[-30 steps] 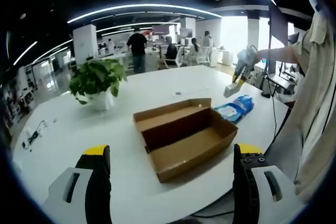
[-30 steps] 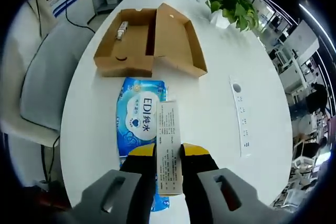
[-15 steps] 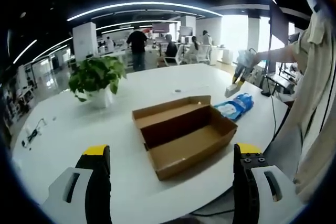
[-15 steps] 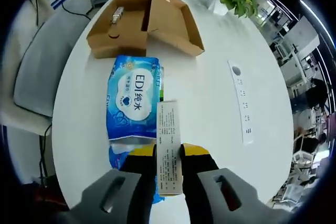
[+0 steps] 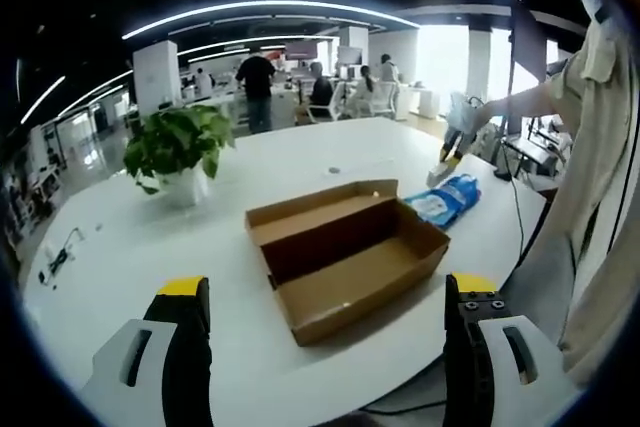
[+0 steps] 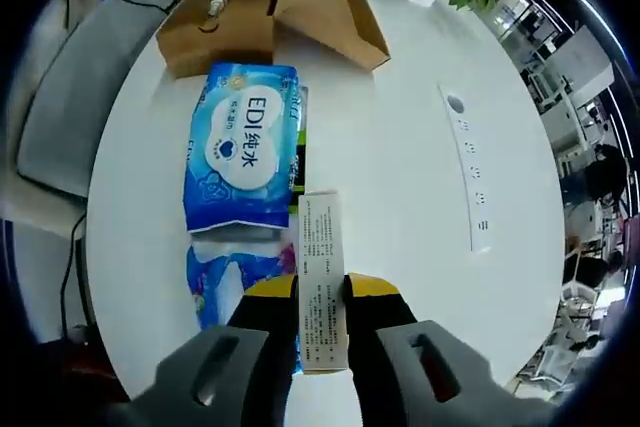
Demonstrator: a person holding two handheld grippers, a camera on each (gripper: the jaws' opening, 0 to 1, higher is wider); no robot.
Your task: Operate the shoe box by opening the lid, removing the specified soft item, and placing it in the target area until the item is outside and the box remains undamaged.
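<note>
— Fingers first: what are they doing?

— Right gripper (image 6: pixel 322 292) has its yellow-tipped fingers (image 6: pixel 268 289) pinched on a slim white printed carton (image 6: pixel 322 287), flat-sided and stiff, standing up between them; left gripper (image 5: pixel 327 297) has its fingers (image 5: pixel 182 290) spread wide with nothing between them, hanging before the table edge.

— What changed in the last second?

— In the right gripper view the blue wet-wipes pack (image 6: pixel 242 147) has slid lower as the gripper drew back from the shoe box (image 6: pixel 270 9); more of a second, crumpled blue pack (image 6: pixel 240 269) now shows beside the jaws; the left gripper has barely shifted.

— Meaning for the task?

— I judge the soft items already out; glossy, pillowy wipes lie on the smooth white table (image 6: pixel 400 147), just beside the box.

— And the box?

— Plain brown corrugated cardboard, lid folded back, looking undamaged (image 5: pixel 345 257); beyond it a leafy potted plant (image 5: pixel 178 152).
</note>
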